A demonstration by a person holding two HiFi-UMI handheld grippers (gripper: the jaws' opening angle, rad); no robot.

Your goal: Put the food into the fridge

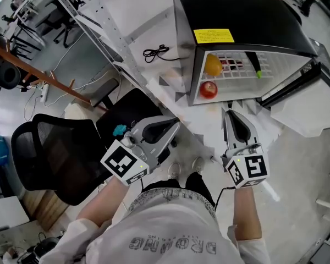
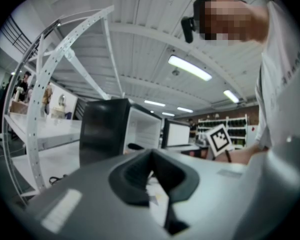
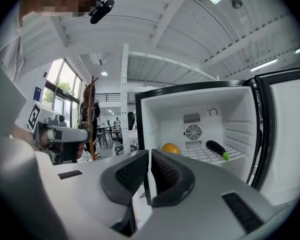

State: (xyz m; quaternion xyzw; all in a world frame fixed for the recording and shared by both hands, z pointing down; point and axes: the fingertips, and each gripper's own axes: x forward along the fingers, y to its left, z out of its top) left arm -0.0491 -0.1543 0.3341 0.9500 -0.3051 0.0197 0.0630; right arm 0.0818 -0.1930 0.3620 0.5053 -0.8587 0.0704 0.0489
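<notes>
Holding my smooth grey left gripper (image 2: pixel 151 156) and right gripper (image 3: pixel 149 156) clenched empty, ribbed black pads together, I face the boxy black fridge (image 1: pixel 242 15). Inside lie a glossy red apple (image 1: pixel 208 89), then a round orange (image 1: pixel 213 65) and a long dark eggplant (image 3: pixel 217 149) on the white wire shelf (image 1: pixel 278 64).

The head camera looks steeply down from above the person. It puts the open fridge (image 1: pixel 247 26) in the upper right of the frame, with the left gripper (image 1: pixel 174 124) and right gripper (image 1: pixel 229 115) in the lower middle. Each gripper camera rides just behind its own jaws and looks roughly level. The left one sees the fridge side-on, mid-frame and farther off. The right one faces its open front from near, filling the frame's right half. All three views share the fridge.
</notes>
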